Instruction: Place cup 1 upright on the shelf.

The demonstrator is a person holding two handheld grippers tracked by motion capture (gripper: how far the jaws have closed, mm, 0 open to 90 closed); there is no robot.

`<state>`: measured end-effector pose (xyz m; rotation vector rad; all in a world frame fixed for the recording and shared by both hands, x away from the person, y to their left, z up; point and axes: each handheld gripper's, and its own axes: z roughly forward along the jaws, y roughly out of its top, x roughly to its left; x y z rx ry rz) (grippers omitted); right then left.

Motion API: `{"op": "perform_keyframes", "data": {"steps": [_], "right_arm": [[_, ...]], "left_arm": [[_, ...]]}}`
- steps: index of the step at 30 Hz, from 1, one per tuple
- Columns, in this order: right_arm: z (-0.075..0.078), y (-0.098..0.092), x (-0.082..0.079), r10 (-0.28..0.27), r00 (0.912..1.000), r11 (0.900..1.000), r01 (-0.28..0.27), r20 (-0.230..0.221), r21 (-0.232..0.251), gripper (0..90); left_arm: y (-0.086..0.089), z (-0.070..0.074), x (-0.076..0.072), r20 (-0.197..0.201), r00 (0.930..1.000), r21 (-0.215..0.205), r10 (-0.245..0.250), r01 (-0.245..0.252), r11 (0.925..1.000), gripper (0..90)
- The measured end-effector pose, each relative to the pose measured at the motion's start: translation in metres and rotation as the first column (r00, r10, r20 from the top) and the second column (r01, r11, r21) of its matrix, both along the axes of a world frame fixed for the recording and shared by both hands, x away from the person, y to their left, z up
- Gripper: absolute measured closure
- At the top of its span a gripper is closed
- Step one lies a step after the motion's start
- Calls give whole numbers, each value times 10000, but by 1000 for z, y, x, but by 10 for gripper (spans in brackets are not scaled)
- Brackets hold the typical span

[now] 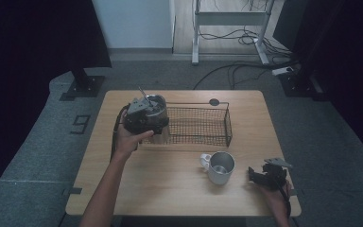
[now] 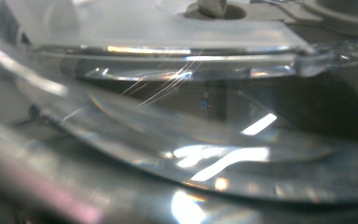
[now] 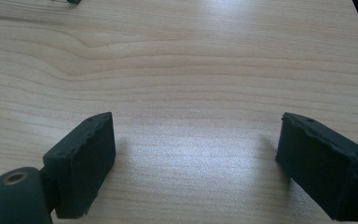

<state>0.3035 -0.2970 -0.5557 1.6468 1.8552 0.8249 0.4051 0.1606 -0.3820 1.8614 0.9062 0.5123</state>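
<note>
Clear, glossy plastic crowds the left gripper, whose jaws clamp a lidded cup with a straw at the left end of the wire basket. It looks light, smooth and slippery, so gripping the wall below the lid seems safest. Right gripper rests on the table, jaws apart and empty, beside a metal mug.

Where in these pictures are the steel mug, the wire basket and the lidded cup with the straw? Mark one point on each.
steel mug [image 1: 223,166], high view, on its outer side wall.
wire basket [image 1: 228,124], high view, on its right end wall.
lidded cup [image 1: 158,100], high view, on its lid.
</note>
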Motion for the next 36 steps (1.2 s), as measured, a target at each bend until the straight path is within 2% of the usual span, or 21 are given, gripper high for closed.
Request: {"op": "perform_keyframes", "data": {"steps": [10,22,32,36], "right_arm": [[0,0,0,-12,10000,10000,12,23,4,112],[0,0,0,-30,10000,10000,30,25,9,116],[0,0,0,-36,10000,10000,36,33,6,119],[0,0,0,-42,10000,10000,42,36,6,120]], "left_arm": [[3,-3,10,-110,9998,-82,192,-193,9998,40],[-4,0,24,-105,9999,-77,90,-91,9999,40],[-9,-6,35,-256,9996,162,127,-122,9998,40],[-10,-7,38,-278,9996,118,88,-85,9999,40]]}}
